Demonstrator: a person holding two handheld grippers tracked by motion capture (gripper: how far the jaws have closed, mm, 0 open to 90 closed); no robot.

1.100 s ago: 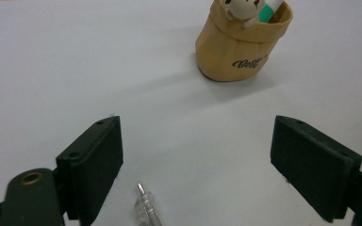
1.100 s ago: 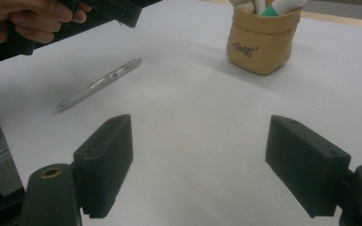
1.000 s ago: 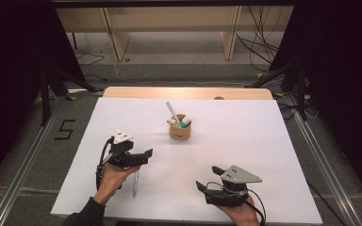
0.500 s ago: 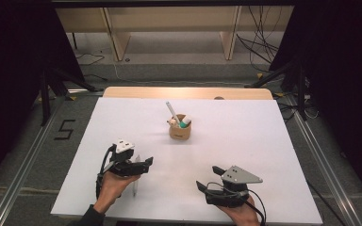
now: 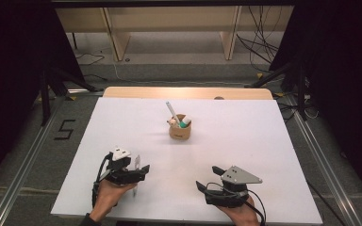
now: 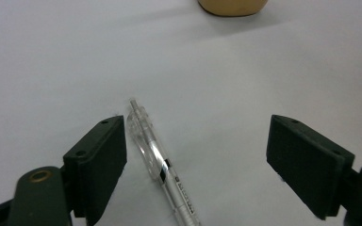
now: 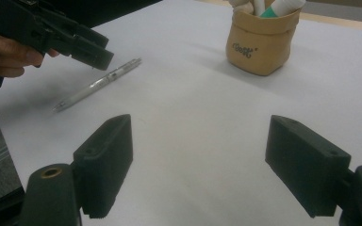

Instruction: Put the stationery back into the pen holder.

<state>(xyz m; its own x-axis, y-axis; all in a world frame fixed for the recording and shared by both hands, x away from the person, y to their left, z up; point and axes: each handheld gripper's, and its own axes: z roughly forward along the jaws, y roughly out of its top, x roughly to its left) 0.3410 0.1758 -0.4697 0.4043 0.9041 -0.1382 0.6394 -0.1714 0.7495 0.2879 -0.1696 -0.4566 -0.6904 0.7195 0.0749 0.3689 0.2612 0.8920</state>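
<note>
While over clear pen (image 6: 162, 167), left hand-held gripper (image 6: 195, 157) wide apart, empty.

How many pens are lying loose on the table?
1. The clear pen lies flat on the white table, between the open jaws of the left tool. Other writing things stand in the tan pot; more may be hidden inside.

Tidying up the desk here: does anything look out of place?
One clear pen lies loose on the white table between the open left gripper's jaws, while the other pens stand in the tan pouch.
</note>
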